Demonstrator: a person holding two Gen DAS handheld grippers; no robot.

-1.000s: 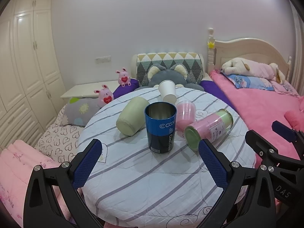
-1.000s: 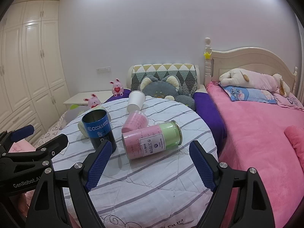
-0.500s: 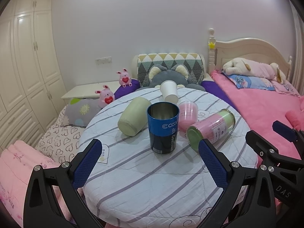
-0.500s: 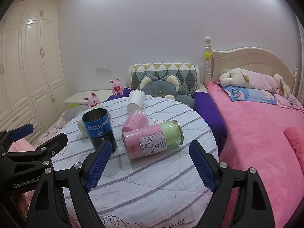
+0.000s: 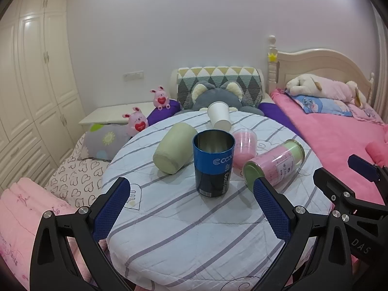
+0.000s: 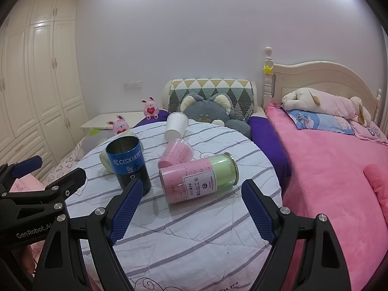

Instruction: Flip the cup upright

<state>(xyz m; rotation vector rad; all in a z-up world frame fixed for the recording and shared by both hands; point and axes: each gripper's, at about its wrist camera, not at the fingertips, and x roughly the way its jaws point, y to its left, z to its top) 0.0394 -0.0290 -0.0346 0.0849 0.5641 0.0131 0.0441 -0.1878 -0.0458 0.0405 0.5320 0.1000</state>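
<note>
A: Entry one, fingers?

B: Left gripper (image 5: 191, 203): blue-padded jaws spread wide, nothing held or touched. Right gripper (image 6: 191, 206): likewise spread wide, empty, poised short of the pink-and-green glass jar with a white label (image 6: 198, 178), which lies on its side near the middle of the round table under a striped white cloth (image 6: 194, 237).

A: Entry two, surroundings?

B: Blue metal tumbler (image 5: 214, 163), recorded upright. Pale green ceramic cup (image 5: 174, 151), translucent pink plastic cup (image 5: 243, 149) and white paper cup (image 5: 219, 118), all tipped or lying.

A: Handling advice?

B: The jar is judged nearest the right gripper. It is best grasped across its body, lifted clear of the pink cup touching it, then rotated mouth-up before release.
</note>
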